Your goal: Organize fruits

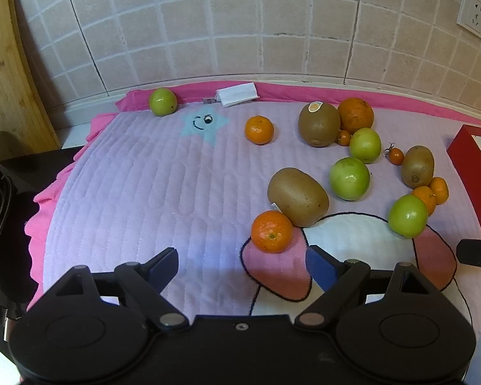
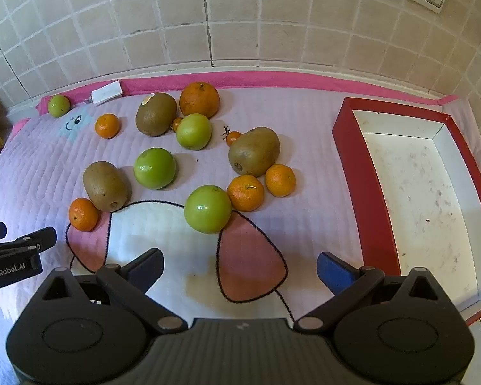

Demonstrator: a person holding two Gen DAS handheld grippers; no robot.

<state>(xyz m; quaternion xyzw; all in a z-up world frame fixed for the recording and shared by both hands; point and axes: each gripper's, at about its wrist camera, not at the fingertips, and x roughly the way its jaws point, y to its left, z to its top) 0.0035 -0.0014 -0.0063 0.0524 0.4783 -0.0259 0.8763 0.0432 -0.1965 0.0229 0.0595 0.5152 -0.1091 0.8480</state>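
Now | nearest kiwi (image 1: 298, 197) lies flat (long axis toward tiled wall, leftward) | left hand-held gripper (image 1: 242, 268), right hand-held gripper (image 2: 239, 271) agape, empty

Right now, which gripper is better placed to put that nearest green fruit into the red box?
The right gripper, probably. Its open jaws sit just short of the green fruit, with the red box directly beside it. The left gripper faces a small orange instead.

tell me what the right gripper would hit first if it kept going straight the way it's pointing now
Probably the quilted mat itself: the right gripper is open, tilted steeply down, with only bare fabric between its fingers. The nearest fruit further along is the green apple, though depth is hard to judge through the fisheye.
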